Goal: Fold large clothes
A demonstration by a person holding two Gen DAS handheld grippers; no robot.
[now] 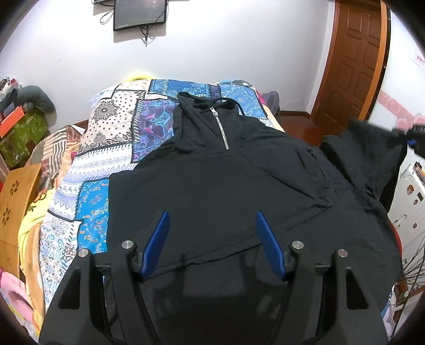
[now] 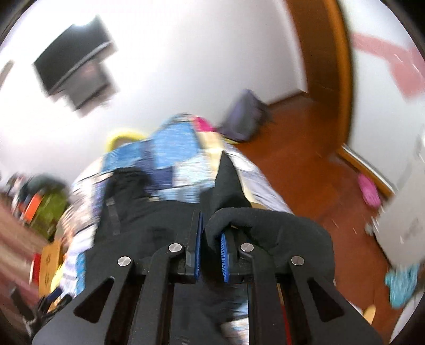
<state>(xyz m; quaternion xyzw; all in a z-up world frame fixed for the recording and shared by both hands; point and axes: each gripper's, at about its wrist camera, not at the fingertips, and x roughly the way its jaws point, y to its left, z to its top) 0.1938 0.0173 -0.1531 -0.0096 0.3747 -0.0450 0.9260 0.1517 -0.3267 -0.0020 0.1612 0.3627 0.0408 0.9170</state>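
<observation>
Black hoodie (image 1: 225, 180) lies front-up on the bed, spread over a patchwork bedspread (image 1: 106, 138). Hood and drawstring point toward the far wall; the short metal zipper (image 1: 221, 127) at the neck is shut. The body is mostly flat, with a few creases across the middle.

One side looks already brought in — that edge runs straight along the bedspread, no sleeve showing there. The other sleeve (image 1: 369, 151) is lifted clear of the bed at the side nearer the door, hanging as a dark flap. Judgement: folding is at an early stage, this sleeve mid-fold; hem-to-hood folds not yet made.

Right gripper (image 2: 211, 236): fingers closed on the sleeve, black cloth bunched between the blue pads (image 2: 224, 250) and draped over one finger. This view is heavily smeared, so how deep the bite goes cannot be told.

Left gripper (image 1: 212, 238): fingers spread wide, nothing between them, hovering over the lower part of the hoodie near the hem. No contact with the cloth that I can make out.

Surroundings — wall-mounted screen (image 1: 139, 13) above the head of the bed, brown wooden door (image 1: 356, 53) beside it, reddish floor (image 2: 305, 164), green box (image 1: 18, 138) and clutter along the other side.
</observation>
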